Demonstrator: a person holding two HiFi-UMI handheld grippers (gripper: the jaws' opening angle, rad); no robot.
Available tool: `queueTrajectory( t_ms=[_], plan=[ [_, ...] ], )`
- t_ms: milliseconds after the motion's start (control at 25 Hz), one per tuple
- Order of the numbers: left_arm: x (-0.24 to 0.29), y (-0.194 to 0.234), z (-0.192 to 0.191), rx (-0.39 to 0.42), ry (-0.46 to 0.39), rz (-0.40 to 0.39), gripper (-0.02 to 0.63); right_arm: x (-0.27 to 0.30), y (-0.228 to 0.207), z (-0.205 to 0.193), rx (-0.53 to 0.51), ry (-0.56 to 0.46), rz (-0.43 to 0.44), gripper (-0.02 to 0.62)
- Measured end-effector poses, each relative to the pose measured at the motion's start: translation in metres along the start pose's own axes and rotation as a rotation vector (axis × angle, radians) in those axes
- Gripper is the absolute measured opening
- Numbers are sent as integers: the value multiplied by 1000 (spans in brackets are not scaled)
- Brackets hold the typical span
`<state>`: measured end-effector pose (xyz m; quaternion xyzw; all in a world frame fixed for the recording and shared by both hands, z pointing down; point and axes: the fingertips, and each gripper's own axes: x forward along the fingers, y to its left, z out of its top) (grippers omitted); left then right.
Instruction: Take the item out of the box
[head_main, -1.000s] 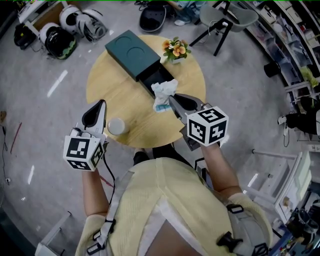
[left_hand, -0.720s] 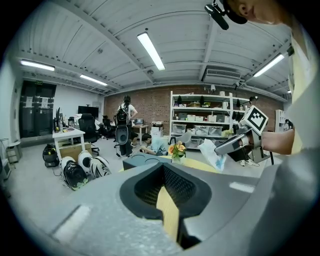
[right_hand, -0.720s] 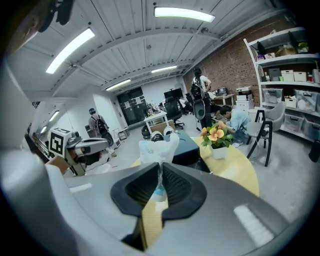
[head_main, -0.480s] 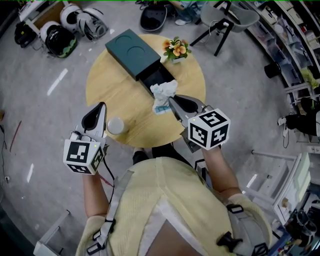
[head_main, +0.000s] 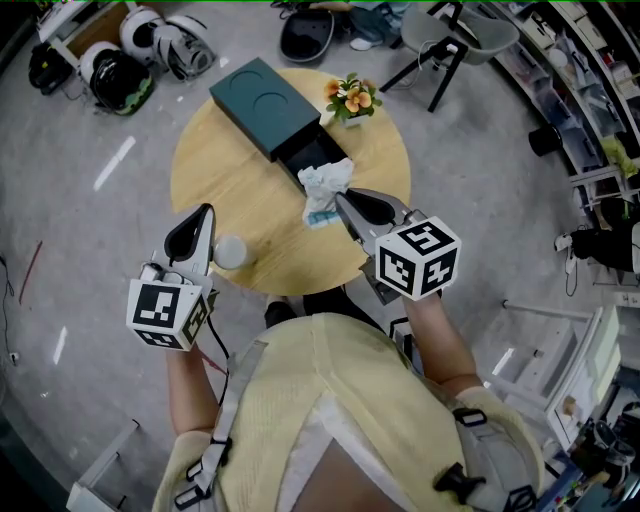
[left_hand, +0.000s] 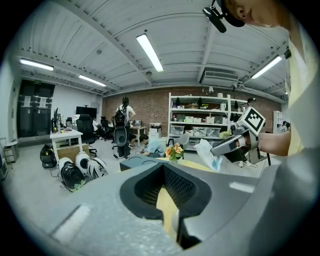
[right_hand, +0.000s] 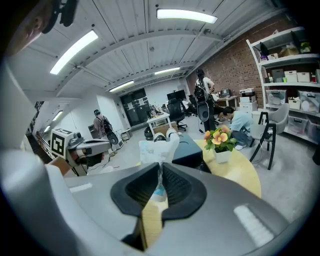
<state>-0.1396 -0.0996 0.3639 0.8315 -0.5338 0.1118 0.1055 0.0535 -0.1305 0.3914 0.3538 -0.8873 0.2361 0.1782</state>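
A dark green box (head_main: 262, 105) lies on the round wooden table (head_main: 240, 195), its drawer (head_main: 312, 155) slid open toward me. My right gripper (head_main: 340, 200) is shut on a crumpled white packet (head_main: 322, 188) with a blue end, held just in front of the drawer, above the table. In the right gripper view the packet (right_hand: 155, 149) stands pinched between the jaws, with the box (right_hand: 189, 146) behind it. My left gripper (head_main: 205, 210) hovers over the table's front left edge with its jaws together, nothing between them. The left gripper view shows the right gripper (left_hand: 225, 145) and the packet (left_hand: 207, 154).
A small pot of orange flowers (head_main: 350, 100) stands right of the box. A white round cup (head_main: 230, 251) sits by the left gripper at the table's front edge. Helmets (head_main: 115, 75) lie on the floor at the far left, a chair (head_main: 455, 40) at the far right.
Almost nothing: the right gripper with the packet has drifted very slightly left. The left gripper has stayed put.
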Motion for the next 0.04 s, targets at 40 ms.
queueTrajectory(
  t_ms=[40],
  plan=[
    [0, -1, -1, -1, 1, -2, 5, 1, 0, 0, 0, 0, 1, 32]
  ],
)
